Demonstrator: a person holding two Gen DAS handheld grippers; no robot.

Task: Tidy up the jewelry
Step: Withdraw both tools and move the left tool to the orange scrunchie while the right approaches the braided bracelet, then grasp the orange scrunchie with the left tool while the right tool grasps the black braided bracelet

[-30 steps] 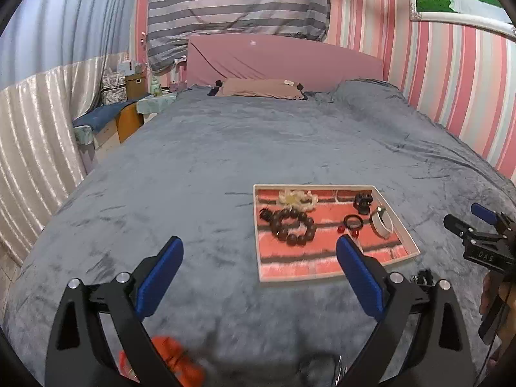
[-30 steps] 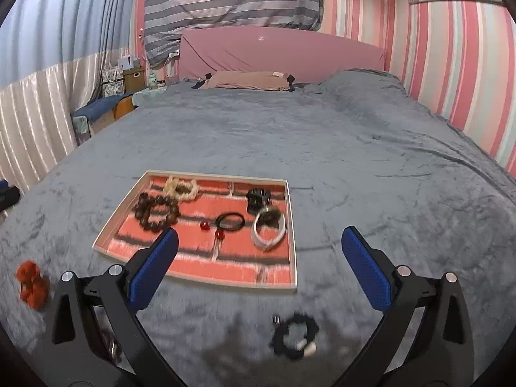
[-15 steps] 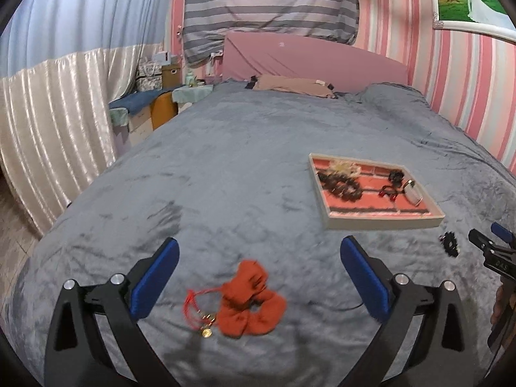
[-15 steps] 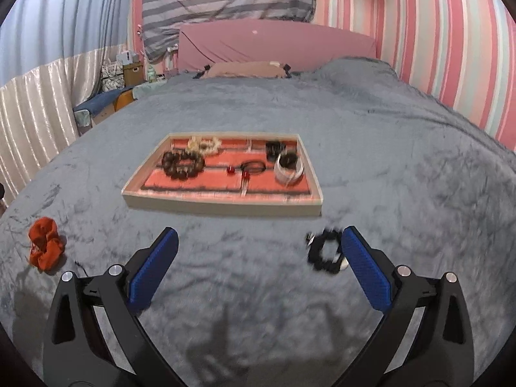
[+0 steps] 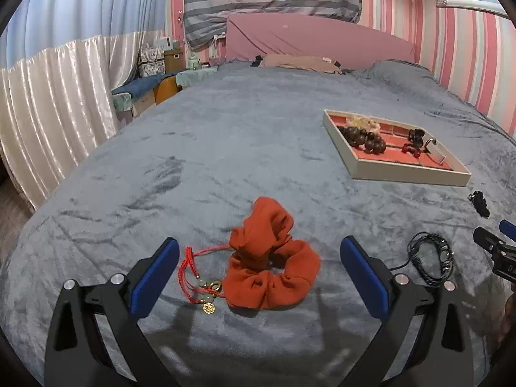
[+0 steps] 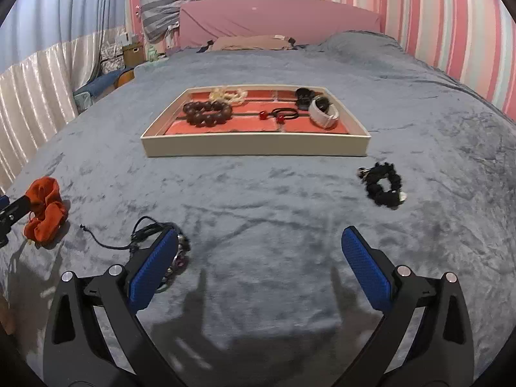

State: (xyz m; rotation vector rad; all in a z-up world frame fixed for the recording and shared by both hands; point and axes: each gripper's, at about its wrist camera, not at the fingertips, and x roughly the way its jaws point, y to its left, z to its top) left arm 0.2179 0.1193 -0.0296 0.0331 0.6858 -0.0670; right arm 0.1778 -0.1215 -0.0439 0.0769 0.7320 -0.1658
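My left gripper [image 5: 259,272] is open, its blue pads on either side of an orange scrunchie [image 5: 269,258] on the grey bedspread. A red cord bracelet with a gold charm [image 5: 201,279] lies against the scrunchie's left side. My right gripper [image 6: 259,266] is open over bare blanket. A black cord bracelet [image 6: 154,242] lies by its left pad, also seen as a black cord bracelet [image 5: 432,258] in the left view. A black scrunchie [image 6: 385,185] lies ahead to the right. The cream tray [image 6: 254,145] holds dark wooden beads [image 6: 208,113], pale beads, a black hair tie with red balls and a white band.
The bed's left edge drops beside a white curtain [image 5: 48,113]. A pink headboard [image 5: 319,42] and a pillow lie at the far end. The right gripper's tip [image 5: 493,251] shows at the right edge of the left view.
Both grippers have drawn back and lower from the tray. The left one swung left until the orange scrunchie came between its pads. The black scrunchie now lies farther ahead of the right gripper.
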